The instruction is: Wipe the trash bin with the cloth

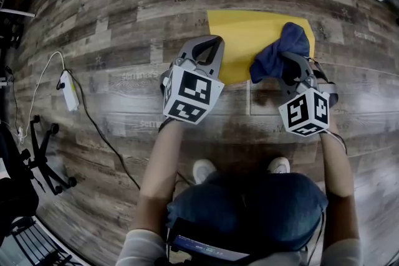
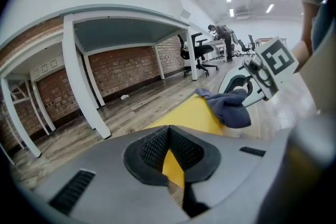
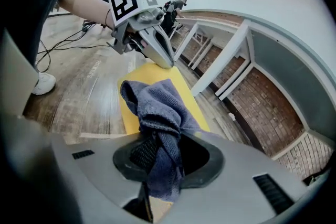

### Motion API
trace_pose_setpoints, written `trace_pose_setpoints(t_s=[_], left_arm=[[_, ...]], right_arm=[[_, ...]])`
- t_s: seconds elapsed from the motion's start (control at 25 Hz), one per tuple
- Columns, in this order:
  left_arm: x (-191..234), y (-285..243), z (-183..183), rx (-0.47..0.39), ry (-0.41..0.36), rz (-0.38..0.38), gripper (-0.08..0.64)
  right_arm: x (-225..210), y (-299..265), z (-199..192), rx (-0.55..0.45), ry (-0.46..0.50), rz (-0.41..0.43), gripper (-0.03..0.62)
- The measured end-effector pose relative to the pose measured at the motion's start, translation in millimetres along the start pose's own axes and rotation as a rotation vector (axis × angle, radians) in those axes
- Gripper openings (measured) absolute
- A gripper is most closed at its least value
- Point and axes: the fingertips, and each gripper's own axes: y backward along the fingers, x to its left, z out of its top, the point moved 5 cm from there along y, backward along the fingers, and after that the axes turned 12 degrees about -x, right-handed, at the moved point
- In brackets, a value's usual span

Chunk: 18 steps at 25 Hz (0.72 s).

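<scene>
right tool (image 3: 157, 159) is clamped on cloth (image 1: 280, 50) | left tool (image 2: 169, 153) is closed, empty | cloth should be pressed flat, drawn across bin (image 1: 243, 34)

Your dark blue cloth (image 1: 279, 53), right of centre in the head view, looks soft and nappy, a matt woven pile. The yellow rectangular slab (image 1: 240, 40) at upper centre is smooth and matt. The plank floor (image 1: 124, 28) shows weathered wood grain with a faint sheen. Your left gripper (image 2: 170, 157) has a smooth matt grey plastic shell and black cross-hatched pads (image 2: 152, 150).
</scene>
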Motion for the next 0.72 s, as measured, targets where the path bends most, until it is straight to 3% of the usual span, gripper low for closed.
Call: trace_pose_setpoints(t_s=[0.4, 0.52, 0.72], left_arm=[[4, -2, -2, -0.012, 0.002, 0.024, 0.005], [5, -2, -1, -0.013, 0.004, 0.025, 0.004], [0, 6, 9, -0.021, -0.059, 0.035, 0.005]], right_arm=[[-30, 14, -58, 0.113, -0.119, -0.092, 0.1], [-33, 14, -62, 0.122, -0.142, -0.103, 0.101], [-35, 10, -59, 0.122, -0.116, -0.104, 0.1]])
